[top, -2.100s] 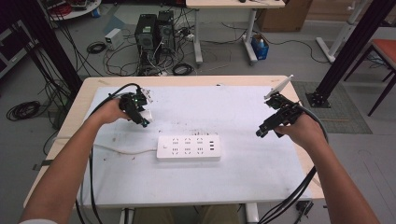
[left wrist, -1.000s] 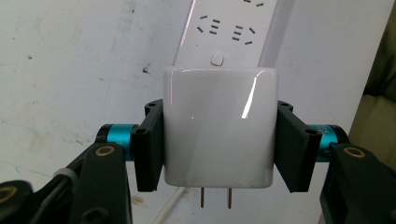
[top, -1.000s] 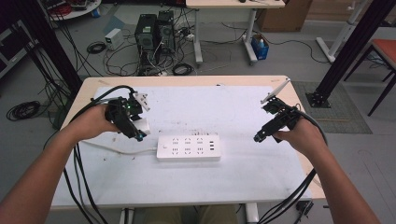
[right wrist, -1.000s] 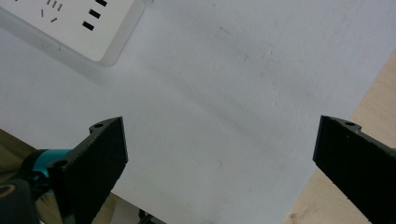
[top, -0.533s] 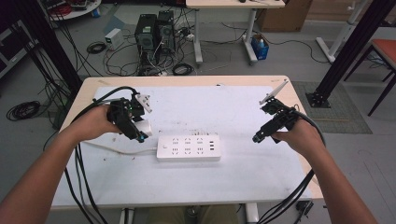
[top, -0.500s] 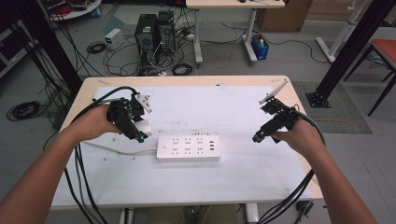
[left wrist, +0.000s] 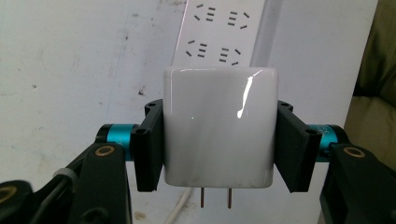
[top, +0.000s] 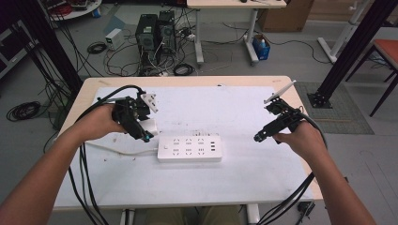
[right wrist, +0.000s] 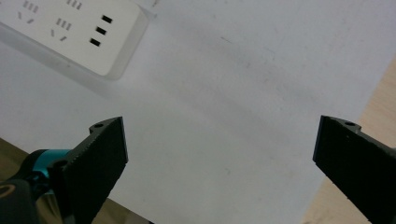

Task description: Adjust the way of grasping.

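A white power adapter (left wrist: 218, 127) sits pinched between the black jaws of the left claw (left wrist: 219, 140), its two metal prongs (left wrist: 215, 198) pointing back toward the camera in the left gripper view. In the high view, the left claw (top: 141, 129) hovers with the adapter (top: 149, 125) just beside the left end of the white power strip (top: 189, 149), slightly above it and not touching. The strip lies near the middle of the white-covered worktop (top: 225, 108), its cord (top: 117, 150) trailing away from its left end. The right claw (top: 259, 137) is held well apart from the strip's right end, jaws spread wide with nothing between them; in the right gripper view, the strip's end with three small ports (right wrist: 100, 30) shows ahead of that claw (right wrist: 219, 140), over bare worktop. Behind the worktop, on the far side from the strip, computer towers (top: 155, 30) stand on the floor among cables.
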### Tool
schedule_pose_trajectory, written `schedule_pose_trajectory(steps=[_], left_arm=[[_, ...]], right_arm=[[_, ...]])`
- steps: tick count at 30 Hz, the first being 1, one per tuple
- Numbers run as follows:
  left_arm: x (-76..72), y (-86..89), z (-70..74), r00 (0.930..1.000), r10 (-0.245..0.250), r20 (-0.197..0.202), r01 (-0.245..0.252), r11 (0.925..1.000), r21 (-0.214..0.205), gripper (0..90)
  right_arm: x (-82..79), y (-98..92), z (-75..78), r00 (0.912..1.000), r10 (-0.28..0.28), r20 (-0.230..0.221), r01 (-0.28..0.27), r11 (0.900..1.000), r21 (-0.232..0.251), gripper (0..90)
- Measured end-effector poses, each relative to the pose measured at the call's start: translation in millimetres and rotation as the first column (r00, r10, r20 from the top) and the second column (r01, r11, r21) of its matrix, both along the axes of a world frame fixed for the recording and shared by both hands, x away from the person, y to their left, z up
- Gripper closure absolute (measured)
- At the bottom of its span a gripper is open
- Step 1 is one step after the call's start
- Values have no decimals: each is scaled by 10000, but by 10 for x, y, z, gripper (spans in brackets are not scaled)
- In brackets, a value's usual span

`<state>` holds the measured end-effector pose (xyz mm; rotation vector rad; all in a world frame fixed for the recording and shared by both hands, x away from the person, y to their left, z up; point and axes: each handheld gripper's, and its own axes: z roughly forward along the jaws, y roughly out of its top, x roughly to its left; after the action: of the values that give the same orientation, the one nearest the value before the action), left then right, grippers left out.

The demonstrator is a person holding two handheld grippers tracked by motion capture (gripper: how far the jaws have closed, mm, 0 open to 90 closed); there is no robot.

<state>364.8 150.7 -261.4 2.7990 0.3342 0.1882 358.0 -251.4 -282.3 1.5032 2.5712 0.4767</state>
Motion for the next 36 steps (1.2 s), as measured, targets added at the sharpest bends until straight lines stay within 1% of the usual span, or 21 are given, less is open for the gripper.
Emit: schedule_pose_trajectory(steps=[2,4,8,9,10,11,13,15,17,18,19,21,23,25,29,31,32,33,34,35,36], left_arm=[[4,-47,8,9999,-55,148,54,10000,27,424],[13,-95,18,9995,-50,303,50,10000,2,424],[23,-198,29,9988,-140,466,145,9998,-108,424],[22,-225,24,9987,-165,475,172,9997,-147,424],[26,-245,26,9984,-245,512,247,9997,-50,424],[23,-278,15,9983,-200,545,207,9997,-133,424],[19,-330,8,9972,-266,694,281,9994,-200,424],[9,-382,-5,9965,-361,754,385,9988,-308,424],[0,-441,-25,9959,-473,768,496,9984,-287,424],[-5,-472,-39,9957,-523,771,547,9981,-287,424],[-10,-504,-49,9952,-626,748,642,9978,-193,424],[-20,-571,-75,9944,-764,726,776,9969,-125,424],[-29,-632,-95,9937,-883,683,895,9959,-134,424],[-38,-688,-107,9926,-990,705,1002,9949,-142,424],[-53,-793,-122,9899,-1196,766,1219,9922,-250,424],[-61,-844,-123,9891,-1271,742,1299,9909,-351,424],[-65,-870,-123,9880,-1352,743,1380,9899,-336,424],[-65,-870,-123,9880,-1352,743,1380,9899,-336,424],[-75,-917,-130,9868,-1436,754,1467,9885,-370,424],[-79,-937,-131,9861,-1477,766,1507,9879,-352,424],[-85,-963,-138,9861,-1488,739,1519,9877,-382,424]], right_arm=[[-13,-3,-12,9999,-115,36,113,9995,300,24],[-15,-9,-35,9997,-211,-75,215,9984,531,24],[-4,-28,-81,9991,-390,-149,401,9959,809,24],[-4,-35,-88,9988,-456,-164,469,9942,966,24],[-5,-41,-95,9985,-514,-194,533,9920,1142,24],[-8,-43,-102,9983,-548,-188,568,9901,1284,24],[-18,-65,-113,9977,-621,-263,657,9834,1689,24],[-32,-85,-125,9964,-753,-379,819,9714,2227,24],[-42,-119,-143,9953,-852,-467,950,9548,2817,24],[-51,-131,-152,9941,-930,-559,1059,9436,3138,25],[-61,-141,-164,9932,-956,-671,1131,9314,3459,25],[-78,-152,-198,9923,-945,-801,1187,9104,3964,25],[-88,-162,-233,9910,-934,-961,1258,8949,4281,25],[-93,-175,-262,9900,-911,-1073,1302,8821,4526,25],[-105,-156,-295,9895,-802,-1206,1290,8667,4818,25],[-111,-130,-303,9888,-704,-1315,1282,8518,5079,25],[-114,-114,-306,9884,-650,-1370,1276,8448,5196,25],[-114,-114,-306,9884,-650,-1370,1276,8448,5196,25],[-117,-61,-321,9872,-487,-1518,1267,8181,5610,25],[-117,-46,-326,9863,-450,-1587,1293,8085,5742,25],[-117,-46,-326,9863,-450,-1587,1293,8085,5742,25]])
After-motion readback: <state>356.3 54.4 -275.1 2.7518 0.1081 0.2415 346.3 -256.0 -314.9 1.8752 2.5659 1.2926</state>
